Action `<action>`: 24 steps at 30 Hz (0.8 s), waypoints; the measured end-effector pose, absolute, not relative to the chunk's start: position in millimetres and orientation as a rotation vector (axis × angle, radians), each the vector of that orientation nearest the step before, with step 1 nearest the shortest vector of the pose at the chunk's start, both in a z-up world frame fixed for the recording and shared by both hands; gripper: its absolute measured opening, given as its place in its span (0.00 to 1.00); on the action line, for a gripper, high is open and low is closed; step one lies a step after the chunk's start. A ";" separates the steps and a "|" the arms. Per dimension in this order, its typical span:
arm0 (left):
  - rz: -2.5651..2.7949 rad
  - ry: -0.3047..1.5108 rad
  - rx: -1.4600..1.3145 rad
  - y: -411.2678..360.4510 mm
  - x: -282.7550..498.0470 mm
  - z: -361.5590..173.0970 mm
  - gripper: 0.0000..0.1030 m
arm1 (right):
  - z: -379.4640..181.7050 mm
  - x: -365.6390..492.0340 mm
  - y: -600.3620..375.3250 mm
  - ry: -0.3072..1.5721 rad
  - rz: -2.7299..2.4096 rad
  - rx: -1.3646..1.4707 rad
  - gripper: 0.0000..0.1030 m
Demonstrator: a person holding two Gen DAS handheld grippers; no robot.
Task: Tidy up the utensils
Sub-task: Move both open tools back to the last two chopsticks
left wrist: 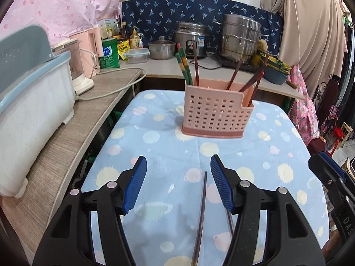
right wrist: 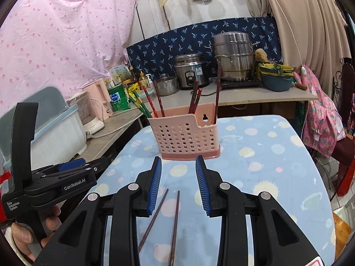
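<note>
Our left gripper is released over one chopstick so we can grab it; our right gripper is released too; two chopsticks lie on the table; the pink holder waits ahead.

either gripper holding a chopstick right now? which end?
Neither. Left gripper and right gripper are both open above two dark chopsticks lying loose on the tablecloth; pads touch nothing.
</note>
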State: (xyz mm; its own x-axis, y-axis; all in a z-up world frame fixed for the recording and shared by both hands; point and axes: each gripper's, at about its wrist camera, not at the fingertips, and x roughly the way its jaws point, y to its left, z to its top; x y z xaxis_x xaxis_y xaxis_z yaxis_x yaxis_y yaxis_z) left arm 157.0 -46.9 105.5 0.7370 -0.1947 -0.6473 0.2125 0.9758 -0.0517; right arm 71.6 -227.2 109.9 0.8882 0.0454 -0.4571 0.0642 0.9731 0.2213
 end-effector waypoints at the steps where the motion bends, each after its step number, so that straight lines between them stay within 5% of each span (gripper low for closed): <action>1: -0.223 0.712 0.028 -45.5 154.6 103.0 0.55 | 105.7 69.0 -227.2 0.488 -0.010 0.240 0.31; 24: -0.261 0.934 0.051 -29.9 87.7 -8.3 0.56 | -18.0 9.7 -196.9 0.762 0.003 0.297 0.31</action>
State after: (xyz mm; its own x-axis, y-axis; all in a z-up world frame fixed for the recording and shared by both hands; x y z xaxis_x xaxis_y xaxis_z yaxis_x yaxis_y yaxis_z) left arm 87.7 -29.9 -8.3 0.5656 -0.1996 -0.8002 0.2439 0.9674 -0.0689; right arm 9.7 -196.9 -18.0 0.7255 0.1097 -0.6794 0.1043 0.9583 0.2661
